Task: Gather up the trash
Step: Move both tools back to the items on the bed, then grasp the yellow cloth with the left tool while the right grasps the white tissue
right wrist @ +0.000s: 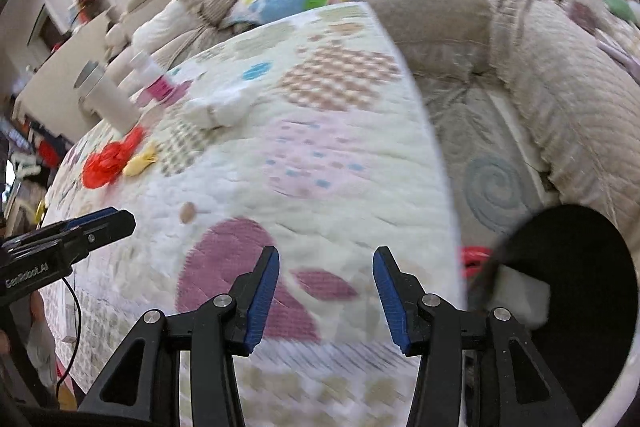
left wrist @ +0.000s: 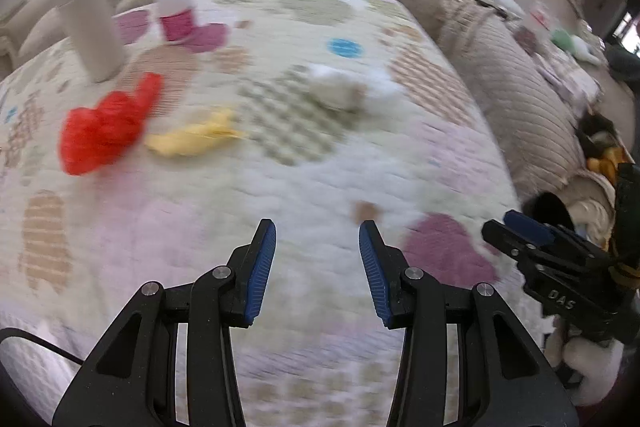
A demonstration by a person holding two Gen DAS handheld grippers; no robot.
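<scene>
On the quilted table cover point(left wrist: 320, 179) lie a red crumpled wrapper point(left wrist: 104, 131), a yellow crumpled scrap point(left wrist: 192, 141) and a white tissue wad point(left wrist: 344, 91). My left gripper point(left wrist: 317, 227) hovers over the near part of the cover, open, with nothing between its blue pads. The trash lies well ahead of it, to the left. In the right wrist view my right gripper point(right wrist: 327, 255) is open and empty above the cover's near right corner. The red wrapper point(right wrist: 108, 159), yellow scrap point(right wrist: 140, 159) and tissue wad point(right wrist: 216, 111) lie far off at upper left.
A white cylinder point(left wrist: 92, 23) and a pink spray bottle point(left wrist: 176, 7) stand at the back left. A black-lined bin point(right wrist: 572, 287) sits off the table's right edge, with something white and red at its rim. A beige sofa point(right wrist: 560, 87) with cushions curves around.
</scene>
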